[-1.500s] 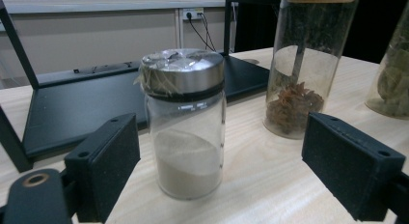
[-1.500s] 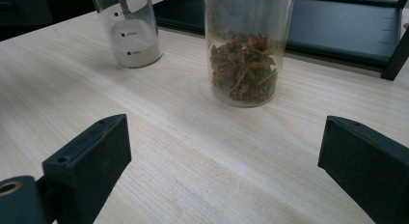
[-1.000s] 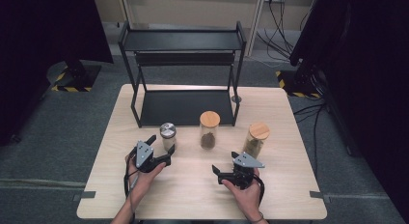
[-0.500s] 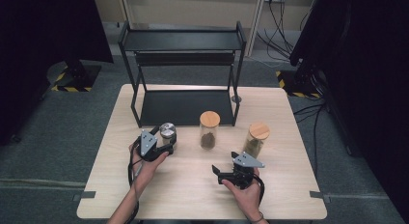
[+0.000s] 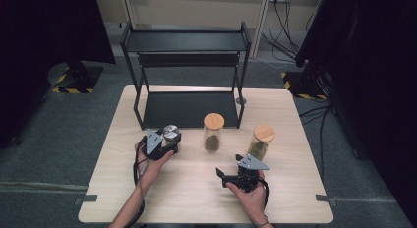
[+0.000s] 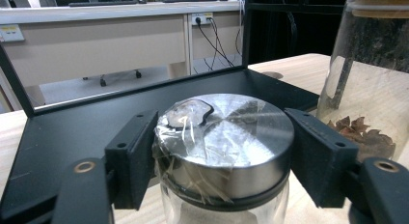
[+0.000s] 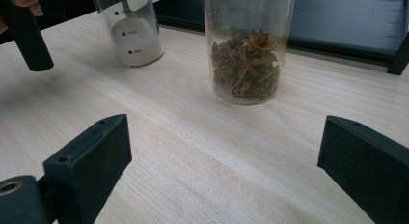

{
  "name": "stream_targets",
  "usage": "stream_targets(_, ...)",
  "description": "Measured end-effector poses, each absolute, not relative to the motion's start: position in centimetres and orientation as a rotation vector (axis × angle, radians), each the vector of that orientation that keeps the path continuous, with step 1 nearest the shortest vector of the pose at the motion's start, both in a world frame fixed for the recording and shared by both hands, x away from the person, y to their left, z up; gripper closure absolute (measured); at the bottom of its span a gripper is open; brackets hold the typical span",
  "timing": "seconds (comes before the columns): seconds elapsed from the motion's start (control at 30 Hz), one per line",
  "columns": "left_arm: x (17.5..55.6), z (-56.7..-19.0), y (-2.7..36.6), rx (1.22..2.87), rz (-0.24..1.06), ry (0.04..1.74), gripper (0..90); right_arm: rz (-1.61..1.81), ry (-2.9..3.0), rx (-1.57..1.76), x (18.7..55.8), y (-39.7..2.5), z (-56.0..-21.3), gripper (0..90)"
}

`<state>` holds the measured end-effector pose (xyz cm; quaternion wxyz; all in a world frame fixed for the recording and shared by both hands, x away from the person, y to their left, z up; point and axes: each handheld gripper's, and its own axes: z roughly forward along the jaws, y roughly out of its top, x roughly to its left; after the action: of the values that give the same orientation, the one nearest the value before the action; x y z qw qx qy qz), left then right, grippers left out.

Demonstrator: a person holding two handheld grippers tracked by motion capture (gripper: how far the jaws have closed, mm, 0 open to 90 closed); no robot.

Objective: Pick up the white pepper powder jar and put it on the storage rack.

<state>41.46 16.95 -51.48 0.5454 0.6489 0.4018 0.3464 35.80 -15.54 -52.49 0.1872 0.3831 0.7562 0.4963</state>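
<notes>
Left gripper [image 5: 164, 145] straddles the small glass jar with a silver metal lid [image 6: 226, 132], no squeeze yet.
Jar stands just in front of the black metal shelf rack [image 5: 184, 41]; left jaw touches the lid, right jaw slightly off. Right gripper [image 7: 226, 166] spread wide, nearer the table edge.

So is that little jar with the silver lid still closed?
Closed. The metal lid sits flat on the upright jar, with the left gripper jaws either side of it.
</notes>
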Motion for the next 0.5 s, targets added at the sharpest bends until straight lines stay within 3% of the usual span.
stream_targets(0.5,41.58,-51.76,17.00,1.518,0.820,0.937,34.7,1.394,2.133,1.076,35.82,-15.50,-52.49,4.8)
